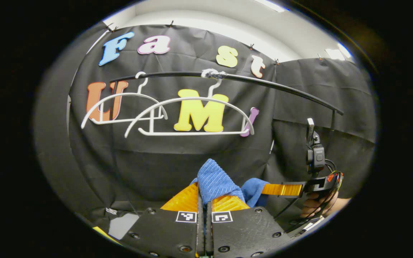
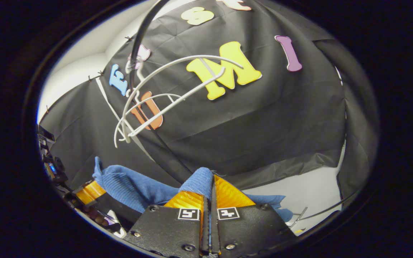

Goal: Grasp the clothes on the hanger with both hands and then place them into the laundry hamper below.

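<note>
Blue ribbed cloth garment (image 1: 213,181) off white hangers (image 1: 192,114), stretched between my left gripper (image 1: 204,200) and right gripper (image 2: 210,197), both pinching it; hamper below, unseen.

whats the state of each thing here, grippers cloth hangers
left gripper: shut on the blue cloth
right gripper: shut on the blue cloth
blue cloth: off the hangers, held between both grippers
near hanger: bare, hanging on the rail
far hanger: bare, hanging on the rail
rail: carries both hangers

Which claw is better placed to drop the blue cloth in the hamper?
Neither clearly. Left claw and right claw are both shut on the blue cloth, already off the white hangers. No hamper visible.
</note>
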A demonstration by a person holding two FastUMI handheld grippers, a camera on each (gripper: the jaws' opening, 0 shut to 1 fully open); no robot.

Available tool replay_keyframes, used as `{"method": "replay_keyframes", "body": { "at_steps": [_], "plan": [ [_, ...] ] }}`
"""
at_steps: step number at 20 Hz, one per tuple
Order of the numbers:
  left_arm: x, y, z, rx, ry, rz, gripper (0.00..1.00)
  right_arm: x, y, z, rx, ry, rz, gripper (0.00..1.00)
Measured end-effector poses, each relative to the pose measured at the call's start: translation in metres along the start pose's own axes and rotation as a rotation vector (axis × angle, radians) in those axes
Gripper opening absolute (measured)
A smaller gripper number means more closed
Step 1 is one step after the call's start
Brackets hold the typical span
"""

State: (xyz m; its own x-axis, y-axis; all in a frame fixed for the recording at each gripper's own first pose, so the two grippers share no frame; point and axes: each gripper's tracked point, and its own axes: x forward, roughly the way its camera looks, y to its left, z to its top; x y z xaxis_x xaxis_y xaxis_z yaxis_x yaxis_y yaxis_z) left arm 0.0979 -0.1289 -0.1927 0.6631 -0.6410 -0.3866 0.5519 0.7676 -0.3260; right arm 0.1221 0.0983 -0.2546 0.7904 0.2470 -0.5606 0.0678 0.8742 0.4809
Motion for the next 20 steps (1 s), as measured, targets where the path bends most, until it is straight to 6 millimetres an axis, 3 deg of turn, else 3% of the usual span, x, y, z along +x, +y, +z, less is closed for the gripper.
{"method": "replay_keyframes", "body": {
  "at_steps": [3, 6, 11, 19, 20],
  "plan": [
    [-0.006, -0.011, 0.004, -0.004, -0.007, -0.032, 0.01, -0.009, 0.021, 0.001, 0.010, -0.014, 0.045, 0.05],
    [-0.004, -0.009, -0.003, 0.016, 0.004, -0.033, 0.02, -0.006, 0.022, -0.009, -0.010, 0.002, 0.042, 0.05],
    [0.001, 0.015, -0.066, -0.011, 0.152, 0.007, 0.02, 0.024, -0.012, -0.056, -0.037, 0.124, -0.042, 0.05],
    [0.019, 0.026, -0.176, -0.082, 0.358, 0.046, 0.02, 0.062, -0.069, -0.133, -0.088, 0.310, -0.157, 0.05],
    [0.021, 0.025, -0.186, -0.093, 0.382, 0.048, 0.07, 0.066, -0.071, -0.142, -0.095, 0.327, -0.169, 0.06]
  ]
}}
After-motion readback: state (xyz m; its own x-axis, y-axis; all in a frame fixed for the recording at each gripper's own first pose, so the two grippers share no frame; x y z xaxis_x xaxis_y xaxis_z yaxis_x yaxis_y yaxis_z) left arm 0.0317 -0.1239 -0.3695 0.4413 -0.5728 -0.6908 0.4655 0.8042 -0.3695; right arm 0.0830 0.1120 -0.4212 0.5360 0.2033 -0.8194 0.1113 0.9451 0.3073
